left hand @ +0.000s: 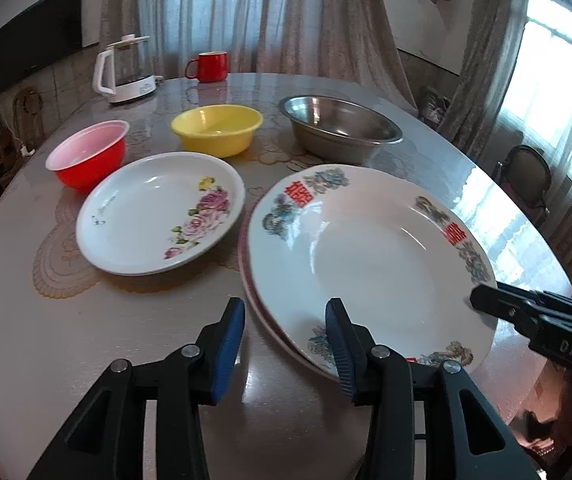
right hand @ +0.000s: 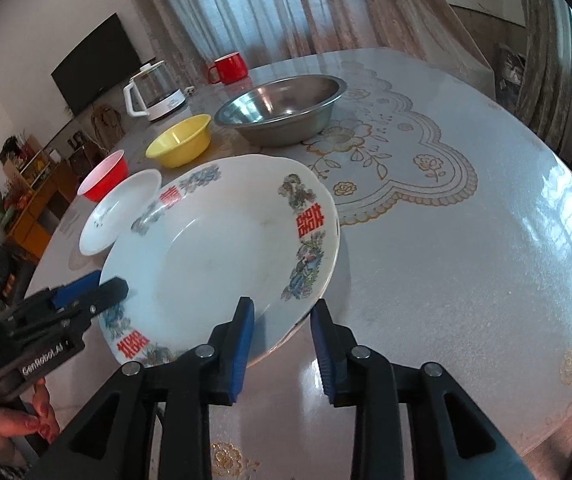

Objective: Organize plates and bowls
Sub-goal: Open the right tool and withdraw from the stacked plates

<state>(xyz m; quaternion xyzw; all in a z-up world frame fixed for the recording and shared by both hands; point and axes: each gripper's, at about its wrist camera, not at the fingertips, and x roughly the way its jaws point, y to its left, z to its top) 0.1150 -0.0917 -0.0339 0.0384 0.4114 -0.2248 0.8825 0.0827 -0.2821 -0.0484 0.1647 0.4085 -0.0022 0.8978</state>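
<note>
On the round table [left hand: 85, 320], a red bowl [left hand: 87, 156], a rose-patterned plate [left hand: 141, 216], a yellow bowl [left hand: 217, 130] and a steel basin [left hand: 340, 128] are being left well apart. The large plate [left hand: 370, 256] is being straddled at its near rim by the left gripper [left hand: 286, 340], fingers apart, not pressing. Its right rim is being straddled by the right gripper [right hand: 281, 340], likewise parted.
</note>
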